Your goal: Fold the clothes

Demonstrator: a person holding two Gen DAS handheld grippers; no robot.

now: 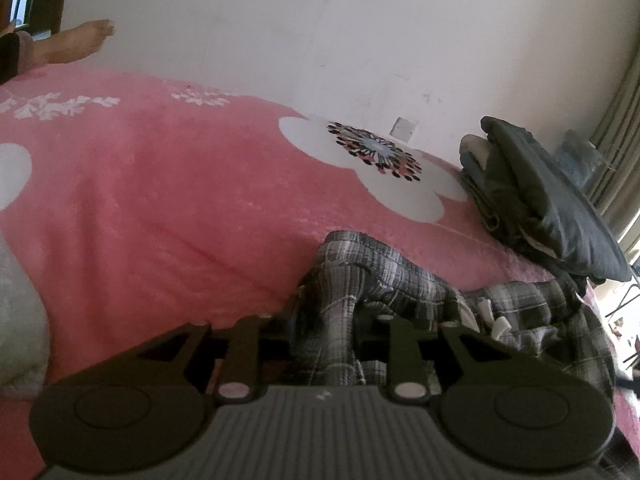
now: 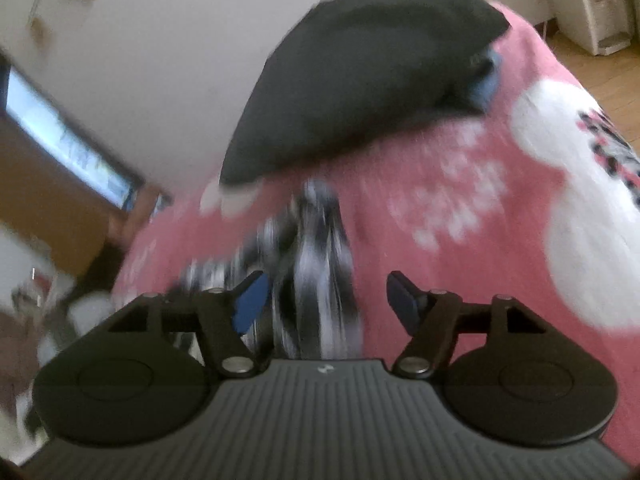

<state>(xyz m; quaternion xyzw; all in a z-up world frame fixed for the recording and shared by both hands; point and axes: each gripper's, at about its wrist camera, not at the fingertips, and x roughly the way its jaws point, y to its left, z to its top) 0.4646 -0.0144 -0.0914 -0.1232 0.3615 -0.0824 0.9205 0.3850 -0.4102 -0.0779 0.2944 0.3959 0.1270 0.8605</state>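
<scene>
Two tools, one bed. Bed (image 1: 140, 208): pink flowered blanket. Dark stack (image 1: 532, 204): folded clothes, far corner of bed. Plaid garment (image 1: 384, 280): crumpled, bed's near edge, just short of the stack. Left tool (image 1: 326, 336): fingers hidden under plaid; grip cannot be told. Right tool (image 2: 324, 300): spread apart, plaid bunched between the pads (image 2: 250, 300), not clamped; view blurred. Advice: pinch one layer at a hem or corner, then spread it flat on the bed.
</scene>
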